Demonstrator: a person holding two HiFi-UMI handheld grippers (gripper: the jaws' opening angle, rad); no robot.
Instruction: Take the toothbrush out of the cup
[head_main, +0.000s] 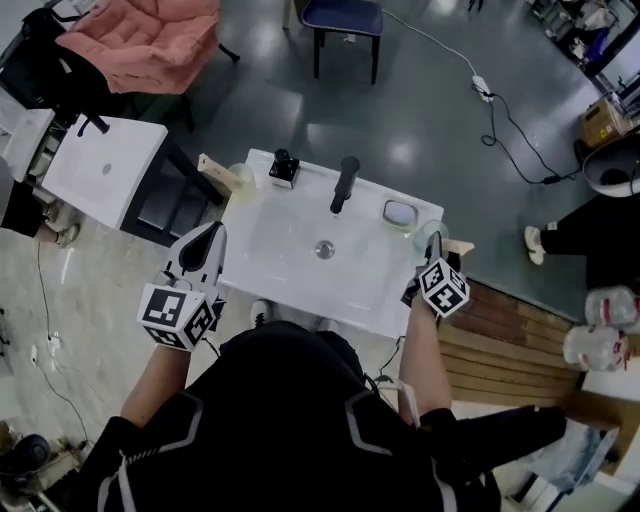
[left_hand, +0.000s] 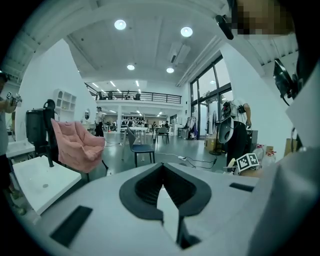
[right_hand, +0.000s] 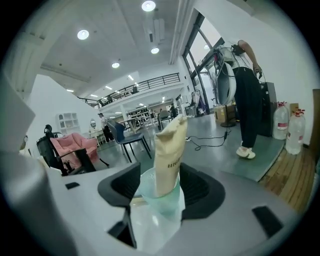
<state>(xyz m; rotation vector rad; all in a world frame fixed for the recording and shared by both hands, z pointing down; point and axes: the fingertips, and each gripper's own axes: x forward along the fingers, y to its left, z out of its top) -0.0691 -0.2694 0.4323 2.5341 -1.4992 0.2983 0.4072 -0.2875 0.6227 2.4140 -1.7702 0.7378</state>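
A pale green see-through cup stands at the right edge of the white sink. A cream paper-wrapped toothbrush stands upright in it and rises well above the rim. My right gripper has the cup between its jaws, and both pads meet the cup's sides. The head view shows this gripper at the sink's right edge, with the cup and the toothbrush at its tip. My left gripper hovers at the sink's left edge, jaws together and empty; the left gripper view shows the same.
On the sink are a black faucet, a drain, a small black bottle, an oval dish and a second cup with a cream stick at the back left. A white side table stands to the left.
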